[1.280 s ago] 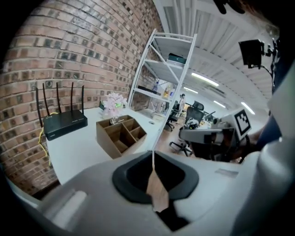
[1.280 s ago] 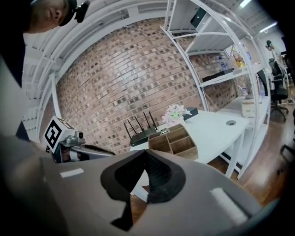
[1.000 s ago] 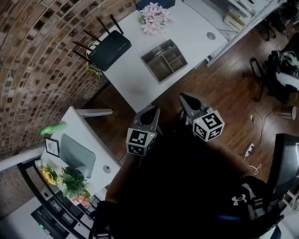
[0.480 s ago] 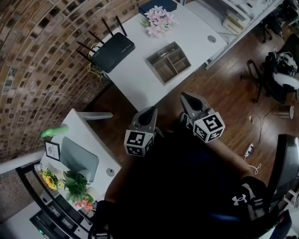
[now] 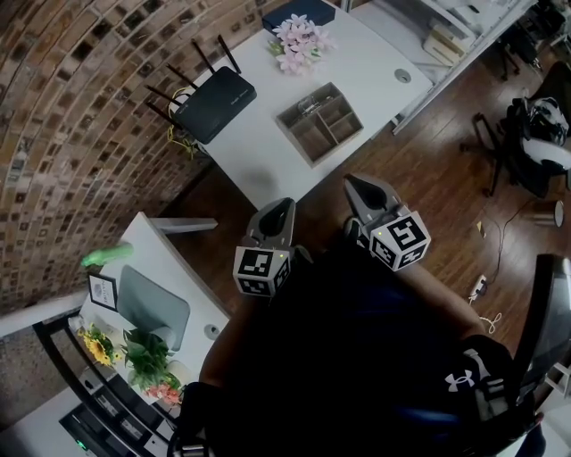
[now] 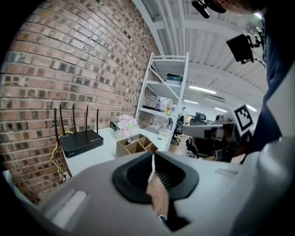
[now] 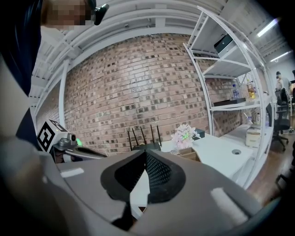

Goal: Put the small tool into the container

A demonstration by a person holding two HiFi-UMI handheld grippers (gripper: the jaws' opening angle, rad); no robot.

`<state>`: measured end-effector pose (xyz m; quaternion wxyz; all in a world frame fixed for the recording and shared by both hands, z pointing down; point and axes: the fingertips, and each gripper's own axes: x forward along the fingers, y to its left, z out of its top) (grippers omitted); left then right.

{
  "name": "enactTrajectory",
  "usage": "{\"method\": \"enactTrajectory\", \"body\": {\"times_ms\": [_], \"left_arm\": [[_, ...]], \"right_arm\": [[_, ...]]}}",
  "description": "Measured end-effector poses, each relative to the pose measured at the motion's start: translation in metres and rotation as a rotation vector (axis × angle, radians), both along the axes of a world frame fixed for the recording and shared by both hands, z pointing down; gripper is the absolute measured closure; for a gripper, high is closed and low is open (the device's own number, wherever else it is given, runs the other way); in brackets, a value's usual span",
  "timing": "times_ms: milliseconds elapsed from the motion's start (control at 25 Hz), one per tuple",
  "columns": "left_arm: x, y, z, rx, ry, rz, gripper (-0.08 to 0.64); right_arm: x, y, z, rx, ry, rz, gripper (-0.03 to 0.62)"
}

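Note:
A wooden container (image 5: 321,122) with several compartments stands on the white table (image 5: 268,156); it also shows in the left gripper view as the container (image 6: 136,145). Something small and pale lies in its far compartment, too small to identify. My left gripper (image 5: 284,204) hangs in the air just off the table's near edge, shut and holding nothing. My right gripper (image 5: 350,182) is beside it over the wood floor, also shut with nothing in it. The left gripper (image 6: 152,155) points at the container, and the right gripper (image 7: 145,151) points at the table and the brick wall.
A black router (image 5: 212,103) with antennas, pink flowers (image 5: 299,40) and a dark book (image 5: 299,11) are on the table. A white shelf unit (image 5: 464,31) stands to the right. A second desk (image 5: 165,268) with plants is at the left, and office chairs (image 5: 535,134) and a cable are on the floor.
The head view has shifted a little, so the table sits slightly lower in the picture. The left gripper has drifted a bit left. Both grippers stay shut.

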<state>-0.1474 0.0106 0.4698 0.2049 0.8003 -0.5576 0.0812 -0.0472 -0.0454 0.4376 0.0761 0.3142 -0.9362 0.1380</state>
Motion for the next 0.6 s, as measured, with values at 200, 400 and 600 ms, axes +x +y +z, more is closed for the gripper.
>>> {"method": "enactTrajectory", "body": {"times_ms": [200, 400, 600], "left_arm": [[-0.003, -0.002, 0.006, -0.006, -0.013, -0.022, 0.545], [-0.001, -0.003, 0.009, -0.022, -0.009, -0.039, 0.546], [0.001, -0.007, 0.011, -0.012, -0.019, -0.050, 0.545]], "right_arm": [[0.002, -0.004, 0.000, -0.003, -0.001, -0.014, 0.589], [0.005, -0.009, -0.002, -0.001, -0.003, -0.024, 0.589], [0.008, -0.012, -0.003, 0.001, -0.005, -0.031, 0.589]]}}
